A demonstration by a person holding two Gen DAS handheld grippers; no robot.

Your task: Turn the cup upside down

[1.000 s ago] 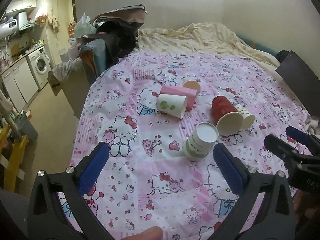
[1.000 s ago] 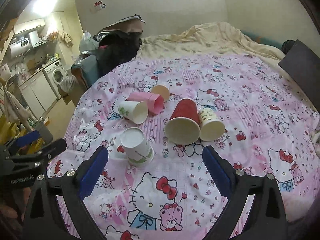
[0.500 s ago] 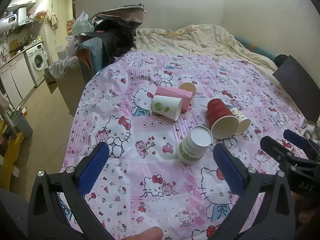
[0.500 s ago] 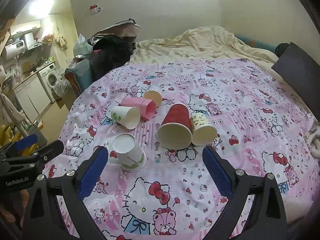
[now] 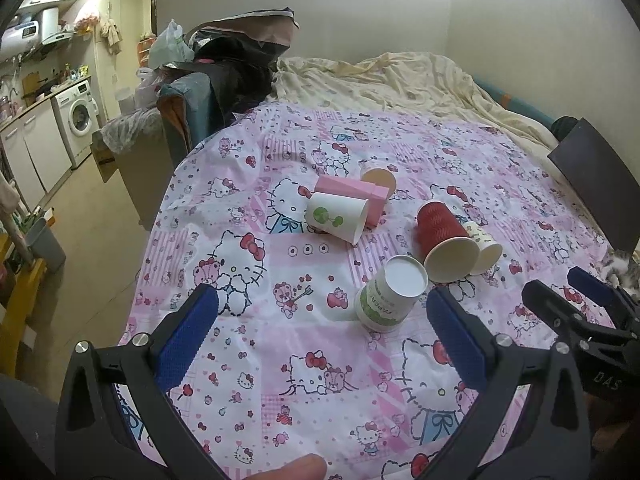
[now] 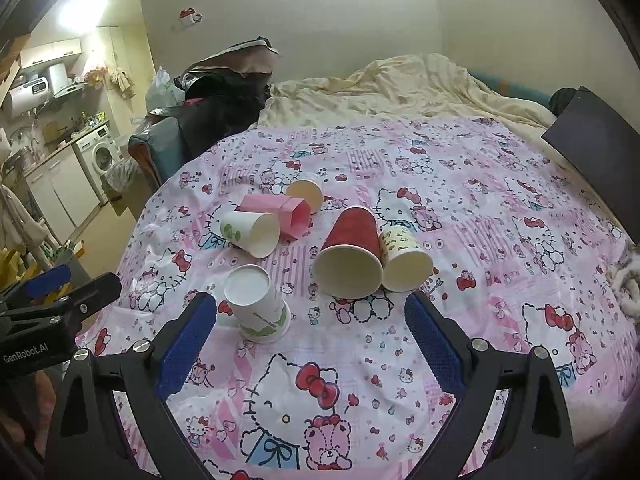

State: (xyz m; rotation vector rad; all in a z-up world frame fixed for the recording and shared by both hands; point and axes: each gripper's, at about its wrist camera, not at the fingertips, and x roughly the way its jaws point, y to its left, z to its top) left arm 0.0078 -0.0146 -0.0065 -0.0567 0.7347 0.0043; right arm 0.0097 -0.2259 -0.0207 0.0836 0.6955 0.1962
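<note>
Several paper cups sit on a pink Hello Kitty sheet (image 5: 280, 280). A white-and-green cup (image 5: 390, 298) (image 6: 258, 304) stands upside down. A red cup (image 5: 444, 240) (image 6: 352, 256), a yellow-patterned cup (image 6: 404, 260), a white cup with green dots (image 5: 338, 216) (image 6: 250, 232), a pink cup (image 6: 280, 216) and a tan cup (image 6: 306, 196) lie on their sides. My left gripper (image 5: 320, 344) is open and empty, near the upside-down cup. My right gripper (image 6: 312, 344) is open and empty, in front of the cups.
A cream blanket (image 6: 400, 84) lies crumpled at the far end of the bed. A dark board (image 6: 596, 136) leans at the right. Bags and clothes (image 5: 236, 60) pile at the bed's left corner. A kitchen with a washing machine (image 5: 78, 118) is at left.
Both grippers have pulled back and up a little from the cups, so the cups look slightly farther. The cups have not moved. Both grippers stay open.
</note>
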